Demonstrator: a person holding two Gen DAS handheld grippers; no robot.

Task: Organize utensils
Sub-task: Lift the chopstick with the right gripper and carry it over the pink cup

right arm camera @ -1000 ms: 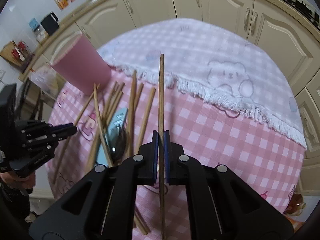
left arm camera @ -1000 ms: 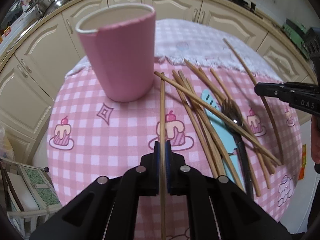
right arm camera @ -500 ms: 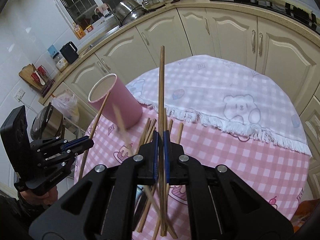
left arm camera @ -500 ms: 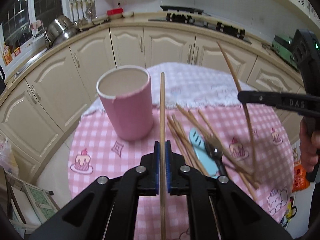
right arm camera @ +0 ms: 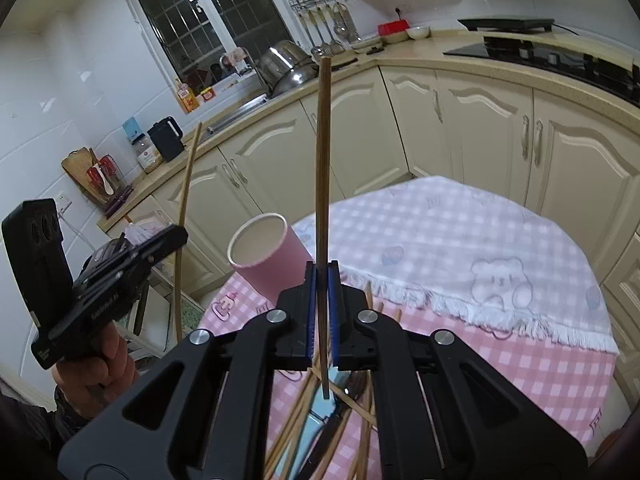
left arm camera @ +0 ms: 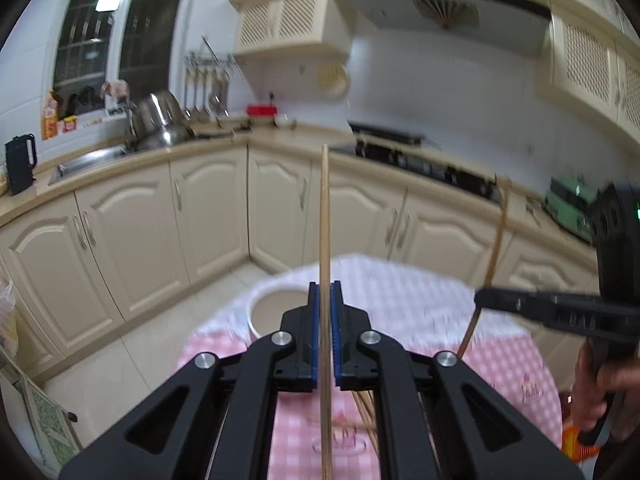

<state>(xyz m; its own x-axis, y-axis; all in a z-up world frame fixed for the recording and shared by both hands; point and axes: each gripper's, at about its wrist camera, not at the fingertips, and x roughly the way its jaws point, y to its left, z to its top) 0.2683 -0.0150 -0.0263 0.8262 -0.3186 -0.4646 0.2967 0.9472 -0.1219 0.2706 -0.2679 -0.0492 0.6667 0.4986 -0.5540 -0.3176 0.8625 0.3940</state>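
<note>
My left gripper [left arm camera: 325, 300] is shut on a wooden chopstick [left arm camera: 325, 216], held upright above the table. My right gripper [right arm camera: 321, 280] is shut on a darker chopstick [right arm camera: 322, 152], also upright. The pink cup [right arm camera: 267, 258] stands on the pink checked tablecloth [right arm camera: 520, 364], just ahead and left of the right gripper; its rim [left arm camera: 276, 306] shows behind the left fingers. Several chopsticks [right arm camera: 304, 412] lie under the right gripper with a light blue utensil [right arm camera: 316, 420] and a dark fork [right arm camera: 352, 384]. The right gripper [left arm camera: 484, 300] shows in the left view, the left gripper [right arm camera: 182, 236] in the right view.
Cream kitchen cabinets [right arm camera: 472, 128] curve around behind the table. A sink with pots [right arm camera: 288, 68] and a kettle [right arm camera: 168, 142] sit on the counter. A stove top [left arm camera: 424, 164] is at the back right. The floor [left arm camera: 132, 344] lies left of the table.
Both grippers have lifted and tilted up with their chopsticks, from lying low over the table to standing upright. The views now look over the cup at the cabinets and wall.
</note>
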